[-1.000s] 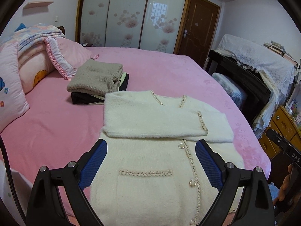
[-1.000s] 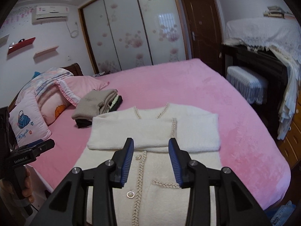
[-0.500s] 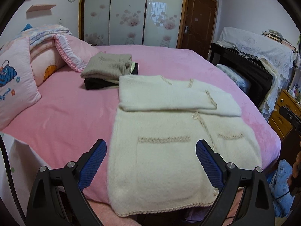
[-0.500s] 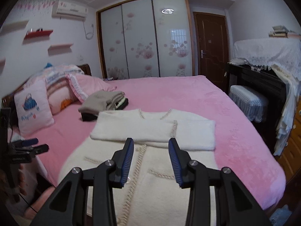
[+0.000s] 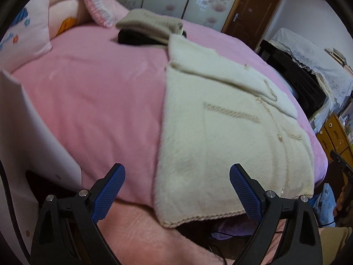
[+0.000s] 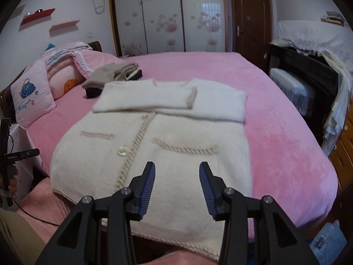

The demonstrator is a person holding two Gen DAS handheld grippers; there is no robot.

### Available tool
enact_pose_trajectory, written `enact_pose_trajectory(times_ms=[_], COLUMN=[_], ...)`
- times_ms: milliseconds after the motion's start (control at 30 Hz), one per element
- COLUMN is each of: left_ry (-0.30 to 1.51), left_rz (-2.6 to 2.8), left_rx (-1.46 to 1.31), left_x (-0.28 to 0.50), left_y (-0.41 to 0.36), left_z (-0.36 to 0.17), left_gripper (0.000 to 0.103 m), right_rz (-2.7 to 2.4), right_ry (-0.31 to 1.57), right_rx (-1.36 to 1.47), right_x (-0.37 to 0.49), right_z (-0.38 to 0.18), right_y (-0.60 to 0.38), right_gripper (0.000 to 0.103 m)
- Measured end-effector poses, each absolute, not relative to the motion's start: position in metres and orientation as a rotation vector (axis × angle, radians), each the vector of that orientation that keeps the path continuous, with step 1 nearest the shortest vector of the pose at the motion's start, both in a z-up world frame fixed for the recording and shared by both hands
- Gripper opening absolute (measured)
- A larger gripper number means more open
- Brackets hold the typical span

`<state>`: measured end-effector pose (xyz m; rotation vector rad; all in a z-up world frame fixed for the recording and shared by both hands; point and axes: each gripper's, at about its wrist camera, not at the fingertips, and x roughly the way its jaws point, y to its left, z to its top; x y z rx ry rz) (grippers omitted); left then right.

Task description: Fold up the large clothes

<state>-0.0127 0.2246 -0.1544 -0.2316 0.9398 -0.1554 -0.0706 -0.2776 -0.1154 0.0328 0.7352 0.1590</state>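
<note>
Right wrist view: I count one cream cardigan (image 6: 154, 145), two pockets; right gripper (image 6: 177, 173) and left gripper (image 5: 177, 175) both apart, empty.

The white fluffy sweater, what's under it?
Under the white sweater lies the pink bedspread, showing all around it. The sweater's hem hangs past the bed's edge. The part of the bedspread right beneath it is covered, so anything there is hidden.

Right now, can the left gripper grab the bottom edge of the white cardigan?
Probably yes. The left gripper is open, and the cardigan hem hangs over the bed edge between its fingers, nothing blocking.
</note>
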Motion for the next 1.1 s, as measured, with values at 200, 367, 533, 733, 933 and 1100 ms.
enact_pose_trajectory(times_ms=[200, 367, 533, 733, 933, 1100], left_ry=[1.038, 1.100, 1.131, 1.162, 1.175, 1.174], left_rz=[-0.187, -0.230, -0.228, -0.247, -0.259, -0.291], left_rx=[-0.178, -0.137, -0.136, -0.127, -0.151, -0.160], left_x=[-0.008, 0.002, 0.012, 0.022, 0.029, 0.030], left_y=[0.218, 0.205, 0.201, 0.194, 0.194, 0.199], left_z=[-0.190, -0.212, -0.225, -0.233, -0.238, -0.238], left_gripper=[0.095, 0.088, 0.086, 0.085, 0.085, 0.065], right_rz=[0.169, 0.129, 0.097, 0.058, 0.068, 0.101], right_ry=[0.844, 0.934, 0.999, 1.024, 1.078, 1.123], right_rx=[0.073, 0.128, 0.179, 0.199, 0.222, 0.227], right_x=[-0.074, -0.077, -0.079, -0.077, -0.073, -0.068], right_z=[-0.152, -0.184, -0.206, -0.212, -0.227, -0.240], right_y=[-0.305, -0.336, -0.355, -0.368, -0.373, -0.369], right_gripper=[0.042, 0.042, 0.042, 0.042, 0.042, 0.041])
